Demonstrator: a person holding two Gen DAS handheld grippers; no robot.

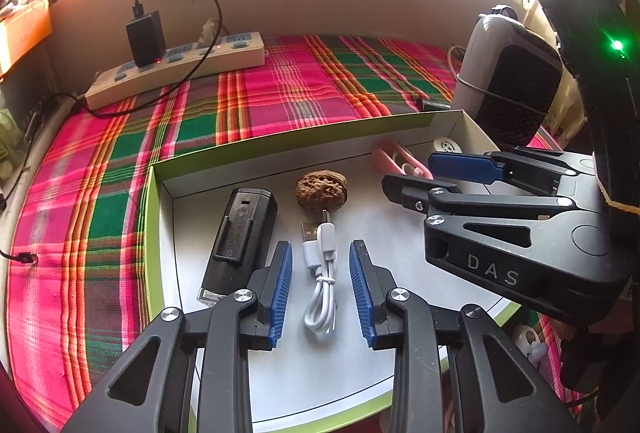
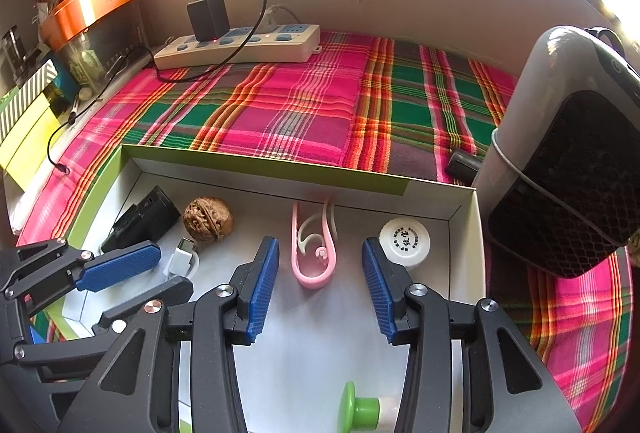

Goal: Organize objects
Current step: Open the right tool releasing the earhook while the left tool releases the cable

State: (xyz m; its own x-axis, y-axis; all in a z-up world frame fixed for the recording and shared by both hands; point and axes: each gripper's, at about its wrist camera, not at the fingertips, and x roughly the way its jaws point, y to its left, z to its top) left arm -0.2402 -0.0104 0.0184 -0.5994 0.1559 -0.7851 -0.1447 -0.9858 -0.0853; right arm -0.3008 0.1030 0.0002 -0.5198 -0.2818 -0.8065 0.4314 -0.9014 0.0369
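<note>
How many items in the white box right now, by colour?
Black: 1, the clip device
Brown: 1, the walnut
White: 2, the USB cable and the round cap
Pink: 1, the clip
Green and white: 1, the stopper
Total: 6

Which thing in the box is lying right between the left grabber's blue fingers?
The coiled white USB cable. It lies untouched between the open left hand-held gripper, while the walnut and black device lie outside them.

My pads: ribbed blue plastic. Cable: glossy white plastic. Walnut: rough shell. Clip: smooth pink plastic. Box: matt card. Cloth: woven plaid.
</note>
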